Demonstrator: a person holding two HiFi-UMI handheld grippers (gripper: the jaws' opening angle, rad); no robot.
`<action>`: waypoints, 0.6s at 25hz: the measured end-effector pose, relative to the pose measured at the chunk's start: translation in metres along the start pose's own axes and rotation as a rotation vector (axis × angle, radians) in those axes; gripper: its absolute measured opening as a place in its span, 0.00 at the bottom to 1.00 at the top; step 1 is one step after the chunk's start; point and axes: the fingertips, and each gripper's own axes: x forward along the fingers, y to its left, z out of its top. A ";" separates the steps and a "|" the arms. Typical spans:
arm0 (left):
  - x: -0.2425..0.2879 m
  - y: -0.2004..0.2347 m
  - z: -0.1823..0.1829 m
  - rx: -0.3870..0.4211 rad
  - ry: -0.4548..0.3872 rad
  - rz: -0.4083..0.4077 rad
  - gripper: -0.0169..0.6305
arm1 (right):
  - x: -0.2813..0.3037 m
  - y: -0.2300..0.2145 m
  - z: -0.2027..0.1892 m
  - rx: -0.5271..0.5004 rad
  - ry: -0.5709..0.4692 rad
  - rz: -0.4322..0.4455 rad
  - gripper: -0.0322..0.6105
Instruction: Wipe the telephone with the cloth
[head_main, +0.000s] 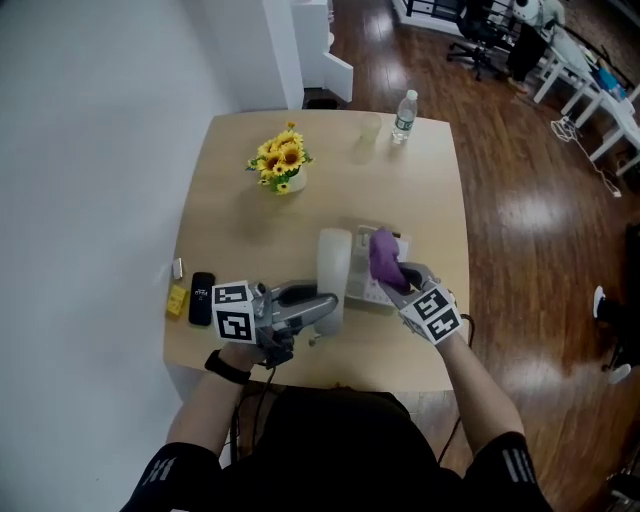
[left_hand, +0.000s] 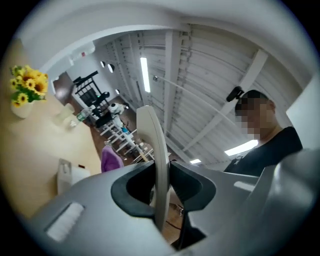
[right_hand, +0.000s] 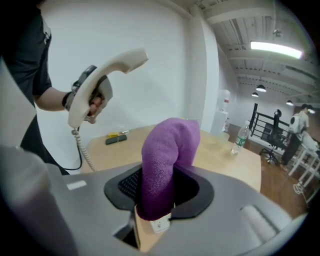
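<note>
The white handset (head_main: 333, 273) stands upright over the table, lifted off the telephone base (head_main: 368, 287). My left gripper (head_main: 322, 306) is shut on the handset's lower part; in the left gripper view the handset (left_hand: 153, 150) is pinched edge-on between the jaws of my left gripper (left_hand: 161, 186). My right gripper (head_main: 404, 286) is shut on a folded purple cloth (head_main: 384, 257), which hangs over the base just right of the handset. In the right gripper view the cloth (right_hand: 166, 159) rises from my right gripper (right_hand: 157, 194), and the handset (right_hand: 107, 74) with its coiled cord (right_hand: 82, 152) is up at the left.
A pot of sunflowers (head_main: 283, 166) stands at the back left of the round-cornered table (head_main: 240, 225). A water bottle (head_main: 403, 116) and a clear cup (head_main: 369, 131) sit at the far edge. A black device (head_main: 202, 298) and a yellow object (head_main: 177, 298) lie at the left edge.
</note>
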 end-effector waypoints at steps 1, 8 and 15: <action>-0.003 0.011 -0.006 -0.016 0.013 0.036 0.16 | 0.013 -0.008 -0.004 0.006 0.028 -0.012 0.26; -0.023 0.049 -0.033 -0.085 0.071 0.136 0.16 | 0.103 -0.054 -0.023 -0.071 0.233 -0.039 0.26; -0.038 0.073 -0.042 -0.134 0.106 0.172 0.16 | 0.159 -0.084 -0.050 -0.187 0.399 -0.068 0.26</action>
